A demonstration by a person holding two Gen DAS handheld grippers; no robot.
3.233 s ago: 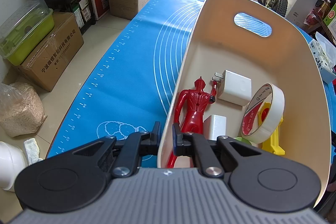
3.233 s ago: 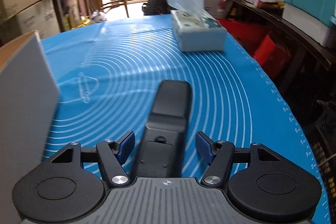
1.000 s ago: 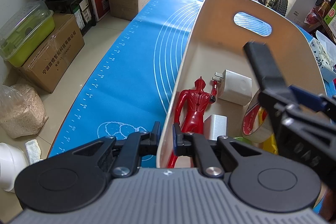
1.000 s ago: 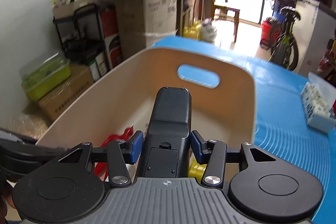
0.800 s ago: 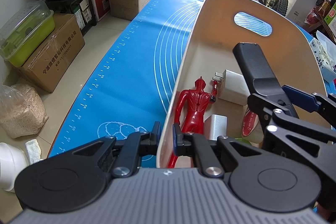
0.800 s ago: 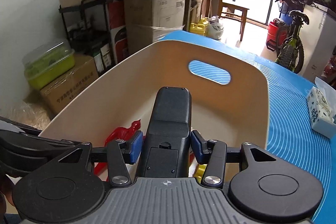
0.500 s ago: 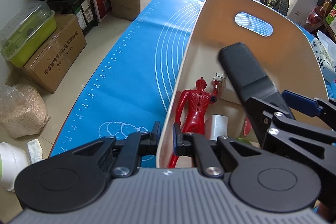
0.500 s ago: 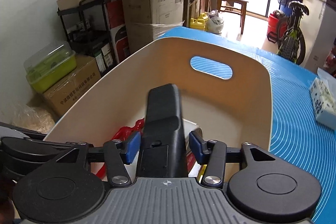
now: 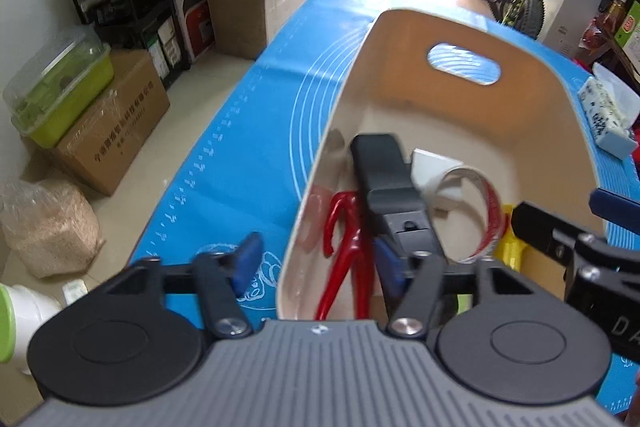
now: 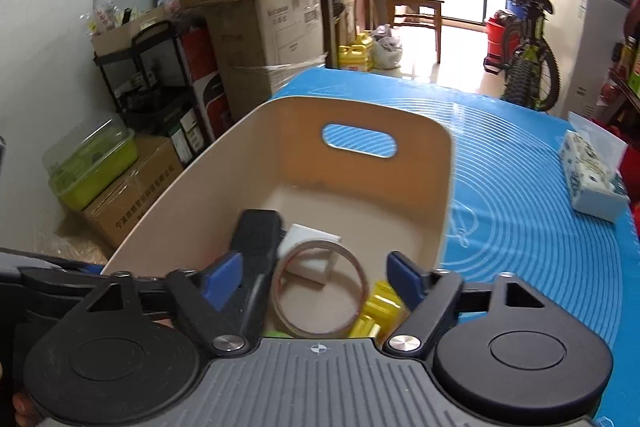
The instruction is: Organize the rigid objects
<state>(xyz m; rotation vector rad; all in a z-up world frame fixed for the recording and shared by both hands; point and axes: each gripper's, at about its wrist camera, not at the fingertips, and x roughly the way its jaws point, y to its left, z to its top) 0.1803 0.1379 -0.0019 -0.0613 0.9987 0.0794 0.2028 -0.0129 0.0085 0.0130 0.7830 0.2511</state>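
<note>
Released since a second ago, remote [image 9: 390, 187] now lies inside bin [image 9: 560, 131], leaning over red figure [image 9: 344, 235]; tape roll [image 10: 320, 291] and what looks like yellow block [image 10: 380, 311] sit to its right. Left gripper [image 9: 316, 263], off the bin wall, is opening, wall between its jaws. Right gripper [image 10: 316, 275] is opening, gripping nothing.
</note>
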